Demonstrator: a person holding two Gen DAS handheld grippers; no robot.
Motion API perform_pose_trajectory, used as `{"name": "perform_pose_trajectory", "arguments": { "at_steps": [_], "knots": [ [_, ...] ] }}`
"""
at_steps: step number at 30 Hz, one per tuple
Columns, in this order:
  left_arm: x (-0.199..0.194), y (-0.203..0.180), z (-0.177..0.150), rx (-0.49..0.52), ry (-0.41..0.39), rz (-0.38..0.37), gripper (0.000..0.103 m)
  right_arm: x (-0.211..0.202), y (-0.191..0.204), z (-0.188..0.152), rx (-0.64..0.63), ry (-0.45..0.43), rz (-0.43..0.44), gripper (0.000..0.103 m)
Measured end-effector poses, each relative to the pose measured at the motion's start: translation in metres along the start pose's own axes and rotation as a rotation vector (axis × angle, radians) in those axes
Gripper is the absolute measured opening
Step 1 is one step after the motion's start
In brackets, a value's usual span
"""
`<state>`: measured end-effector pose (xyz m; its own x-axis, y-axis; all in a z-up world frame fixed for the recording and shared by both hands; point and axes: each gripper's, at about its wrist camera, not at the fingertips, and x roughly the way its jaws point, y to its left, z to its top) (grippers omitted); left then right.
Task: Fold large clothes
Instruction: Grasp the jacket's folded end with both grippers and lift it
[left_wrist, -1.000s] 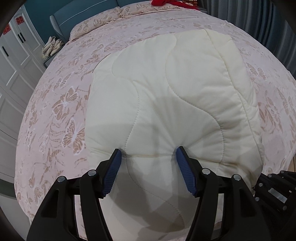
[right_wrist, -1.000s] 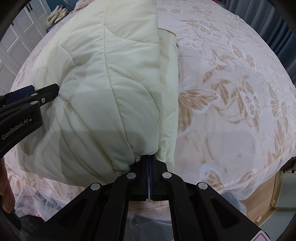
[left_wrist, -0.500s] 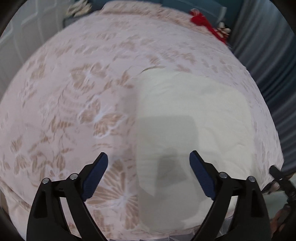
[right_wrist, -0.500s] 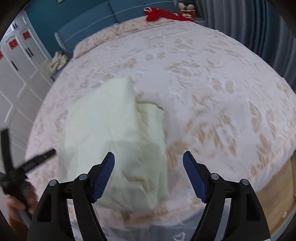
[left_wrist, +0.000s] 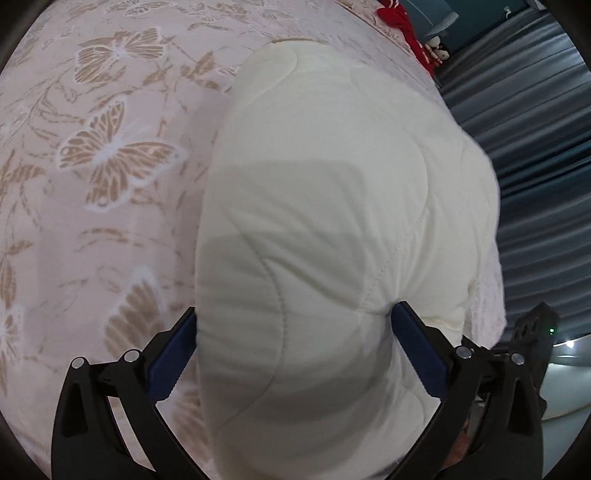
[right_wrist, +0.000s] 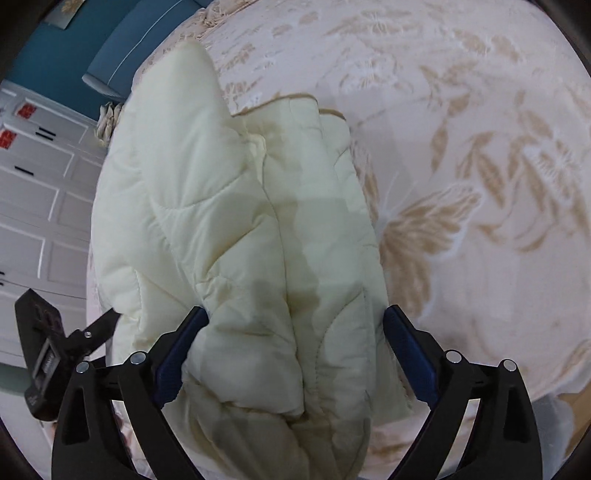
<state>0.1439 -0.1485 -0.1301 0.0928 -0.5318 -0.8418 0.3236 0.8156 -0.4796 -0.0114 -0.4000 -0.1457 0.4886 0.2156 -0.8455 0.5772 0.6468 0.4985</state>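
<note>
Left wrist view: the left claw (left_wrist: 295, 332) gapes wide around the cream quilted jacket (left_wrist: 343, 206), gripping nothing. Right claw (right_wrist: 295, 332), lower centre, equally wide over the bed (right_wrist: 480, 129).

left tool (left_wrist: 295, 343) agape, right tool (right_wrist: 295, 341) agape

Matt quilted cloth jacket (left_wrist: 343, 221) (puffy) on embroidered bedspread fabric (left_wrist: 92, 184).
</note>
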Motion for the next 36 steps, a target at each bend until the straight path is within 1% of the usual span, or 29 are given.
{"name": "perform_pose_trajectory", "arguments": {
  "at_steps": [2, 3, 4, 5, 6, 7, 10, 11, 13, 16, 18, 21, 25, 28, 32, 36],
  "knots": [
    [0.001, -0.007, 0.001, 0.021, 0.006, 0.017, 0.098, 0.003, 0.002, 0.0, -0.003, 0.001, 0.008, 0.091],
    [0.0, -0.011, 0.001, 0.034, 0.006, 0.025, 0.094, 0.001, 0.005, 0.001, -0.016, -0.003, 0.022, 0.081],
    [-0.004, -0.017, 0.001, 0.063, -0.003, 0.043, 0.086, -0.004, 0.01, 0.003, -0.042, -0.011, 0.019, 0.068],
    [-0.009, -0.025, 0.0, 0.103, -0.015, 0.061, 0.081, -0.01, 0.015, 0.001, -0.073, -0.021, 0.004, 0.061],
    [-0.016, -0.034, -0.002, 0.154, -0.03, 0.083, 0.074, -0.014, 0.023, 0.001, -0.104, -0.032, -0.014, 0.05],
    [-0.022, -0.042, -0.004, 0.192, -0.045, 0.1, 0.067, -0.018, 0.032, 0.001, -0.134, -0.043, -0.036, 0.042],
    [-0.043, -0.063, -0.005, 0.285, -0.095, 0.144, 0.055, -0.034, 0.059, -0.005, -0.214, -0.095, -0.093, 0.033],
    [-0.049, -0.069, -0.004, 0.306, -0.113, 0.155, 0.054, -0.041, 0.071, -0.008, -0.238, -0.119, -0.101, 0.032],
    [-0.071, -0.082, -0.003, 0.366, -0.176, 0.19, 0.052, -0.051, 0.082, -0.013, -0.265, -0.153, -0.105, 0.031],
    [-0.102, -0.093, -0.003, 0.432, -0.261, 0.218, 0.052, -0.076, 0.103, -0.022, -0.318, -0.224, -0.109, 0.03],
    [-0.123, -0.097, 0.001, 0.457, -0.311, 0.232, 0.052, -0.09, 0.126, -0.024, -0.358, -0.277, -0.105, 0.03],
    [-0.156, -0.099, 0.003, 0.485, -0.395, 0.263, 0.052, -0.104, 0.158, -0.024, -0.405, -0.33, -0.087, 0.03],
    [-0.199, -0.092, 0.008, 0.484, -0.484, 0.281, 0.052, -0.118, 0.201, -0.029, -0.48, -0.393, -0.078, 0.03],
    [-0.219, -0.084, 0.012, 0.477, -0.533, 0.292, 0.052, -0.122, 0.227, -0.028, -0.525, -0.429, -0.077, 0.03],
    [-0.24, -0.07, 0.02, 0.466, -0.588, 0.31, 0.052, -0.124, 0.264, -0.031, -0.593, -0.48, -0.098, 0.03],
    [-0.253, -0.057, 0.029, 0.465, -0.626, 0.333, 0.052, -0.116, 0.292, -0.029, -0.651, -0.506, -0.126, 0.03]
  ]
}}
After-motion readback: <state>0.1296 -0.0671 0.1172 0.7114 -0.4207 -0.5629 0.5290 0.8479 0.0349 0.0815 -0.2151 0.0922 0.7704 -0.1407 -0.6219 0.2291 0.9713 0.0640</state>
